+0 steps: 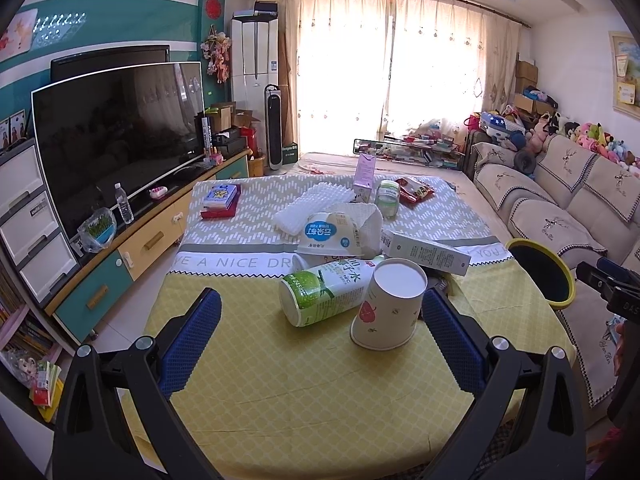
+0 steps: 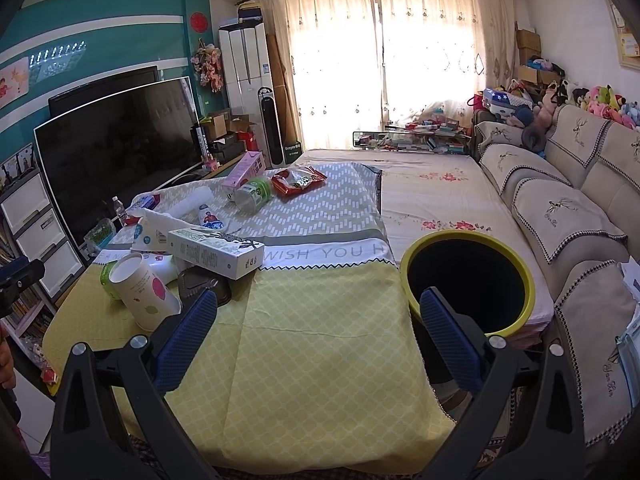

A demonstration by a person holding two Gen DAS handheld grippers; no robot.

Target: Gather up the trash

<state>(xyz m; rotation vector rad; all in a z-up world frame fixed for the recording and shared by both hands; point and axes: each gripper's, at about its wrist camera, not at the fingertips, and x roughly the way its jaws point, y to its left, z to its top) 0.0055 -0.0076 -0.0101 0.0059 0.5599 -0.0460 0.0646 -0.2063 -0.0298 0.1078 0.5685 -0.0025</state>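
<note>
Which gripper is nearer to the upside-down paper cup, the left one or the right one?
Left. The left gripper, open, has the paper cup just ahead between its fingers. The right gripper, also open, is further right, toward the yellow-rimmed bin.

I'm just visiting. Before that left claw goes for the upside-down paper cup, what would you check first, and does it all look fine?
1. left gripper open, nothing held: ok.
2. paper cup ahead of the fingers, upside down and tilted: ok.
3. Cup free to lift: cannot tell; it leans against the green can.
4. yellow-rimmed bin open, at the table's right edge: ok.
5. right gripper open, over bare cloth, clear of the pile: ok.
6. Bin has room: cannot tell, inside dark.
</note>
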